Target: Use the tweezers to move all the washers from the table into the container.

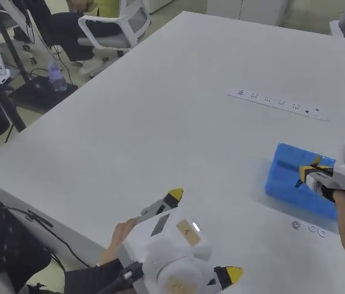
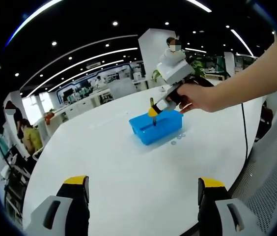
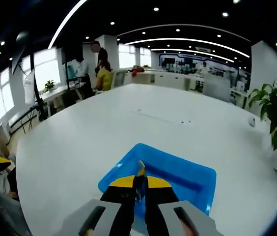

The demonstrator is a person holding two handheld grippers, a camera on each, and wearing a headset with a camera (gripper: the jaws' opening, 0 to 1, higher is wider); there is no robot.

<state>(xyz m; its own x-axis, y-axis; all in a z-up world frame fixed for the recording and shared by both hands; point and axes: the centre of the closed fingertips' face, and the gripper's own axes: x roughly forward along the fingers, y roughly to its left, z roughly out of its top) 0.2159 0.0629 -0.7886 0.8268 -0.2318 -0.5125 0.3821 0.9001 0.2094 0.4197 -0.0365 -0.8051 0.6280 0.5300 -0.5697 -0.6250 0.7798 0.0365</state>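
Note:
A blue container [image 1: 295, 180] stands at the table's right side; it also appears as the blue container [image 2: 155, 129] and the blue container [image 3: 182, 179]. My right gripper [image 1: 310, 173] hovers over it, shut on thin tweezers [image 3: 140, 170] whose tip points down into the container. From the left gripper view, the right gripper [image 2: 154, 109] holds the tweezers [image 2: 154, 121] upright above the box. Three small washers [image 1: 310, 228] lie on the table just in front of the container, and washers [image 2: 174, 142] show beside it. My left gripper [image 1: 202, 235] rests open near the table's front edge, nothing between its fingers [image 2: 77, 183].
A white power strip [image 1: 276, 102] lies on the table behind the container. The white table [image 1: 160, 122] is broad and bare at left and centre. An office chair [image 1: 114, 24] and a water bottle [image 1: 55, 73] stand beyond the far left edge.

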